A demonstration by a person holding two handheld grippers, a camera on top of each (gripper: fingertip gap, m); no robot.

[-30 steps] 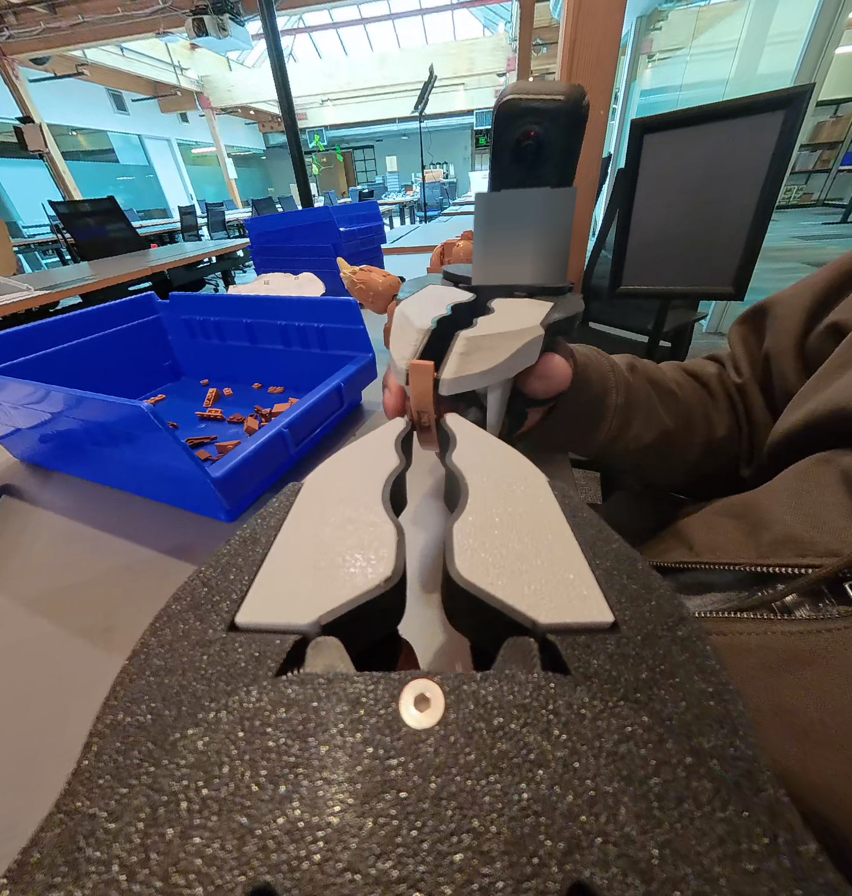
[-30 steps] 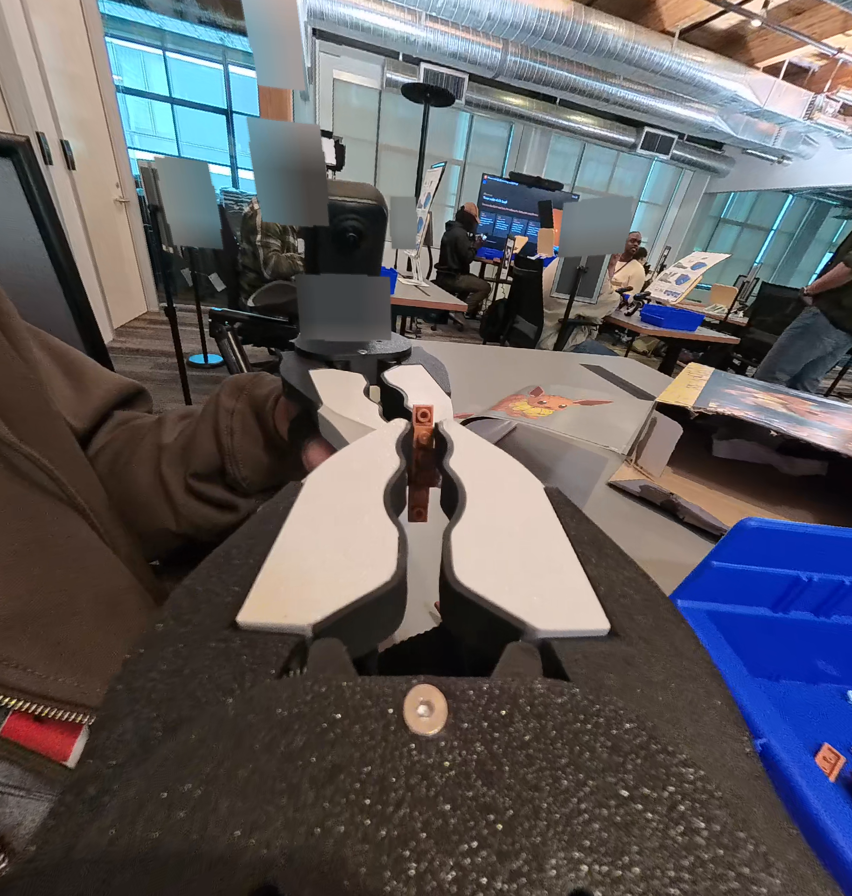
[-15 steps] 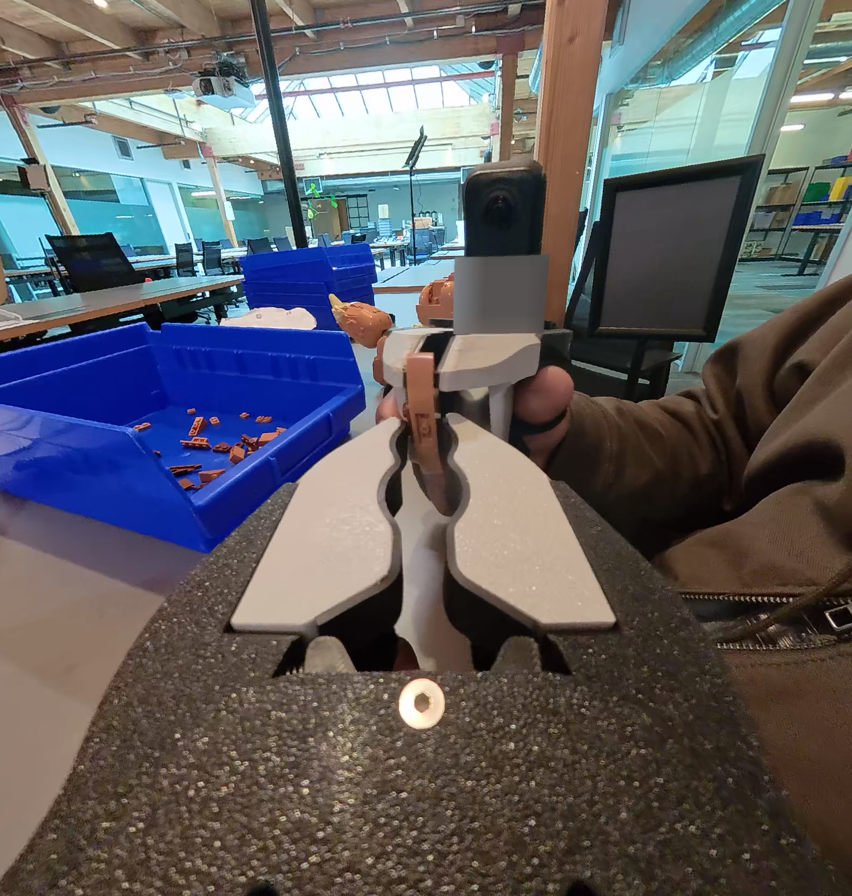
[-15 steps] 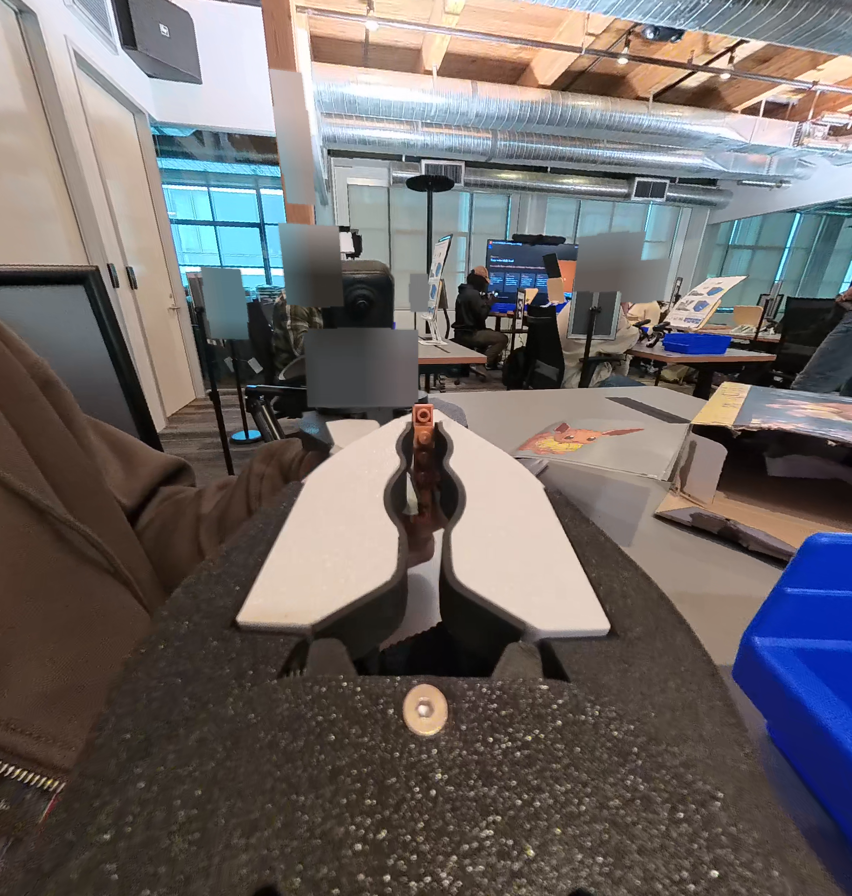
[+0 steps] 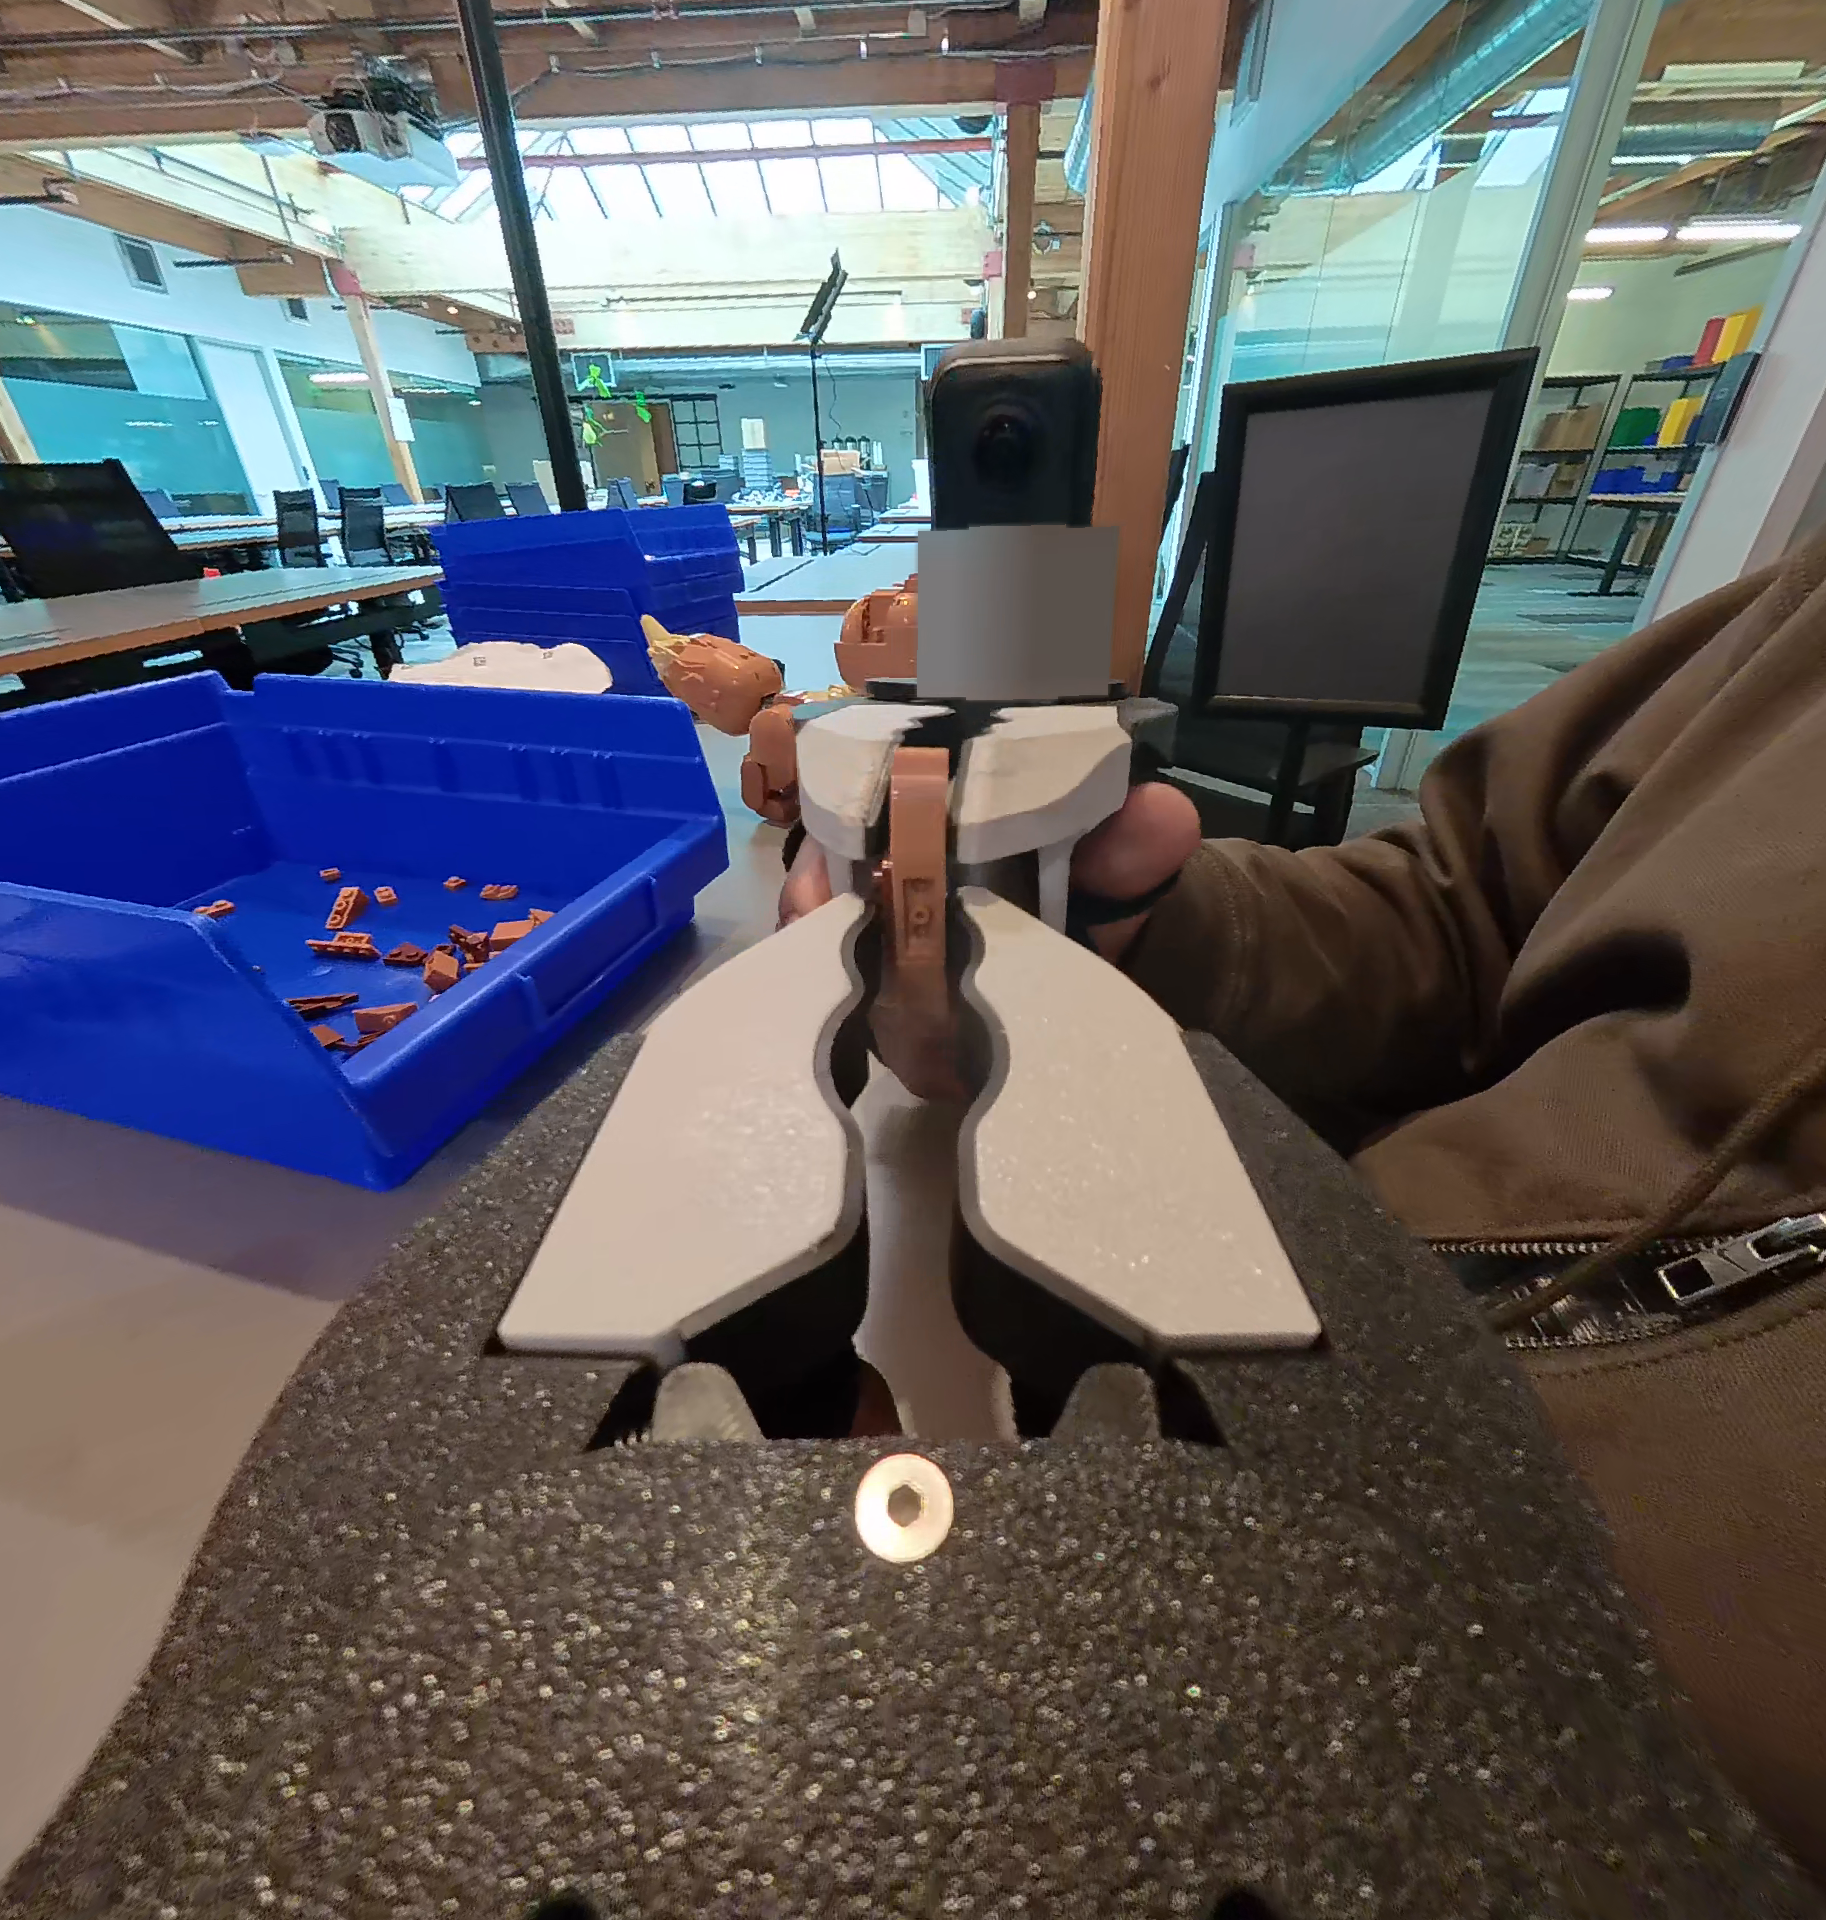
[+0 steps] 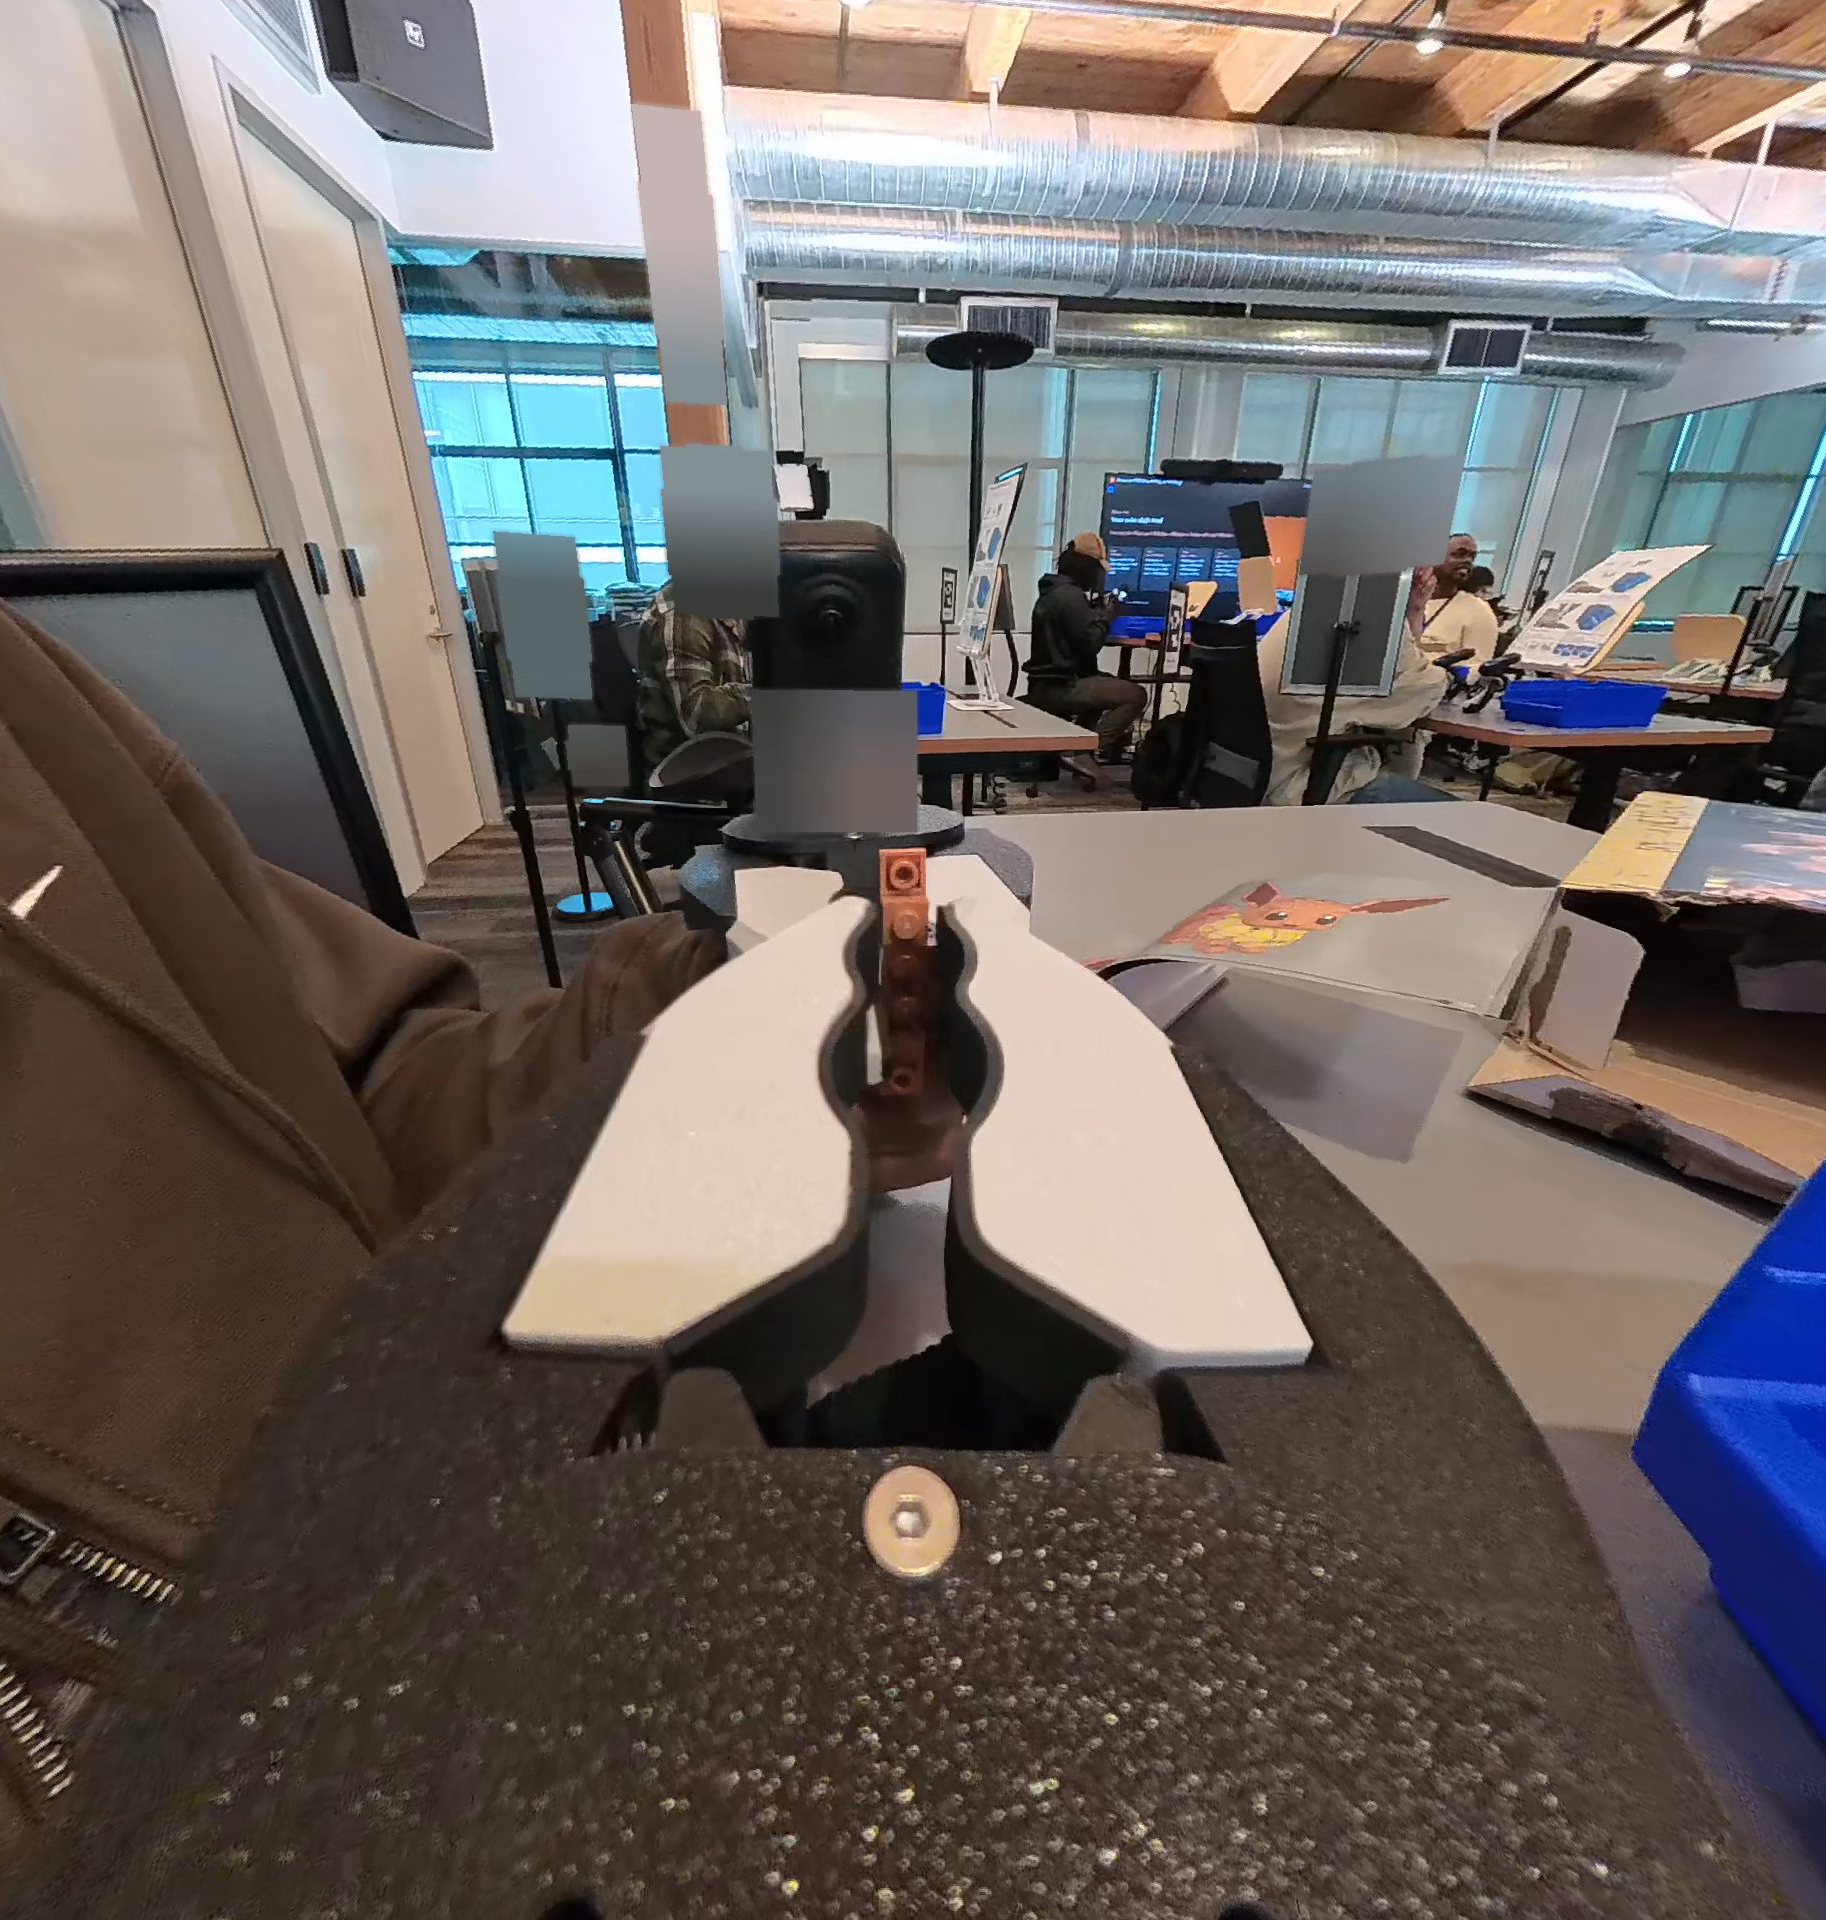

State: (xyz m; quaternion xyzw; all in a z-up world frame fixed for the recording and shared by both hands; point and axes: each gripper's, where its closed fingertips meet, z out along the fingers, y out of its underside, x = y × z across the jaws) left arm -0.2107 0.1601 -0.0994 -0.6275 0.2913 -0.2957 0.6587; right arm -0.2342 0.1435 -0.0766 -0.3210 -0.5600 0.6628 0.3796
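Above the grey desk (image 5: 109, 1299) with its blue bin (image 5: 535, 966), both grippers, left (image 5: 914, 914) and right (image 6: 904, 925), had jaws nearly shut, pressing one small brick assembly (image 5: 919, 883) between them, light, stiff, probably easy to snap apart, best gripped on flat sides.

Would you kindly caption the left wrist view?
Left gripper shut on a tan brick piece, facing the right gripper.

no writing legible enough to read. the wall screen (image 6: 1205, 540) carries lines of text, too small to make out. right of the screen, a tilted poster board (image 6: 1605, 603) bears print and diagrams, also unreadable.
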